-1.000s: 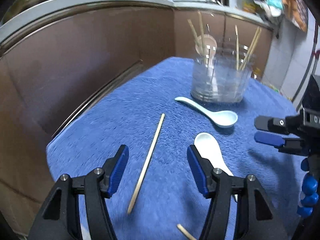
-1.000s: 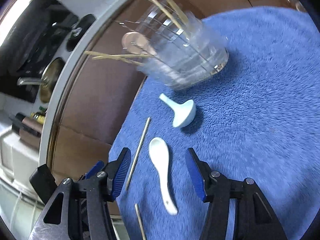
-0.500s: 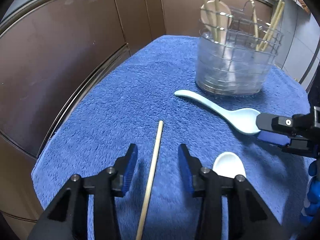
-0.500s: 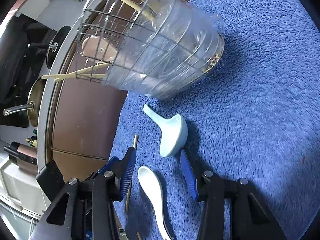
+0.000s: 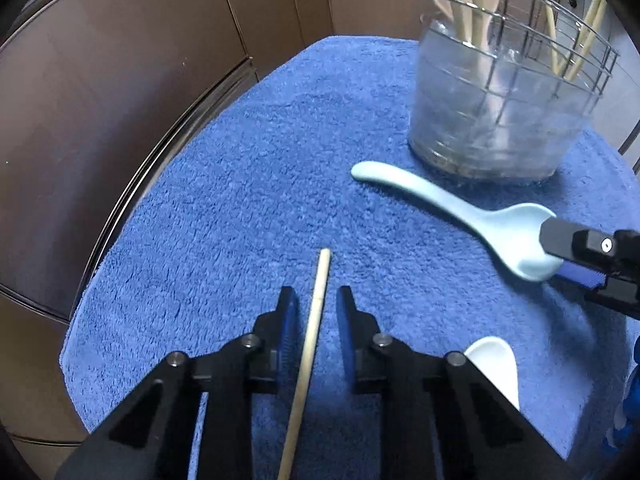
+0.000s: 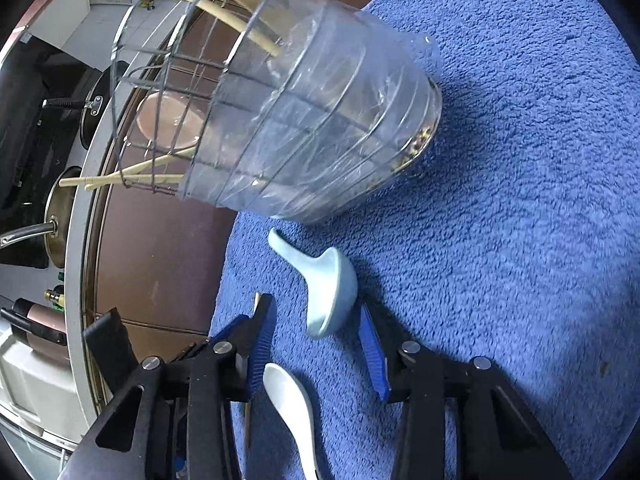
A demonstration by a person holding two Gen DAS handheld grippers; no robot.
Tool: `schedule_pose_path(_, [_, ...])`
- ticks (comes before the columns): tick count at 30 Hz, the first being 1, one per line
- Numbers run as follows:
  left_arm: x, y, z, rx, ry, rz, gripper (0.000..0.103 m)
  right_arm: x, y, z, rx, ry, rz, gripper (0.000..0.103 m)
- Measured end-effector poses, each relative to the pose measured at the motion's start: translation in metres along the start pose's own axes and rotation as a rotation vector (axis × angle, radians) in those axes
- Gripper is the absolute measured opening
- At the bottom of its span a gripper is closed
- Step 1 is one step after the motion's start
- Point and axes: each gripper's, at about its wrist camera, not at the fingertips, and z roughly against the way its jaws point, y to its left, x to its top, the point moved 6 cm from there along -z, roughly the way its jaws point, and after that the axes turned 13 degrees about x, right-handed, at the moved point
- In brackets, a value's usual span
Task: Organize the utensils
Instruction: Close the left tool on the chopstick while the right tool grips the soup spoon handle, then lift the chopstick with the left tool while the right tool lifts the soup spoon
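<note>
A wooden chopstick [image 5: 312,336] lies on the blue towel [image 5: 248,208]. My left gripper [image 5: 318,304] straddles it, jaws narrowed with small gaps on both sides. A pale blue spoon [image 5: 460,216] lies in front of the clear utensil holder [image 5: 504,100], which holds chopsticks and a spoon. My right gripper [image 6: 316,326] is open around the blue spoon's bowl [image 6: 332,300]; in the left wrist view its fingers [image 5: 576,248] reach the bowl. A white spoon [image 6: 292,412] lies between the right gripper's arms and shows in the left wrist view [image 5: 494,364].
Brown cabinet fronts [image 5: 120,80] curve around the towel's left and far sides. A counter with pans [image 6: 60,208] and bottles runs behind the holder [image 6: 304,120] in the right wrist view. The towel [image 6: 520,200] stretches to the right of the holder.
My left gripper has come down over the chopstick and its jaws have narrowed around it. My right gripper has moved forward until its open jaws flank the blue spoon's bowl.
</note>
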Motion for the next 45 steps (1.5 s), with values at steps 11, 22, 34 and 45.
schedule_pose_path(11, [0.005, -0.015, -0.005, 0.023, 0.015, -0.009, 0.013, -0.011, 0.001, 0.002, -0.021, -0.021, -0.015, 0.030])
schedule_pose_path(22, [-0.003, -0.018, 0.004, 0.035, 0.005, -0.010, 0.007, -0.009, 0.008, -0.009, -0.101, -0.040, 0.021, 0.021])
schedule_pose_path(34, [-0.007, -0.019, 0.017, 0.086, -0.051, 0.050, 0.005, -0.005, 0.004, 0.033, -0.147, -0.050, 0.148, 0.011])
schedule_pose_path(45, [-0.017, 0.030, 0.099, -0.073, -0.224, 0.285, 0.005, -0.016, 0.030, 0.103, -0.190, -0.112, 0.351, 0.011])
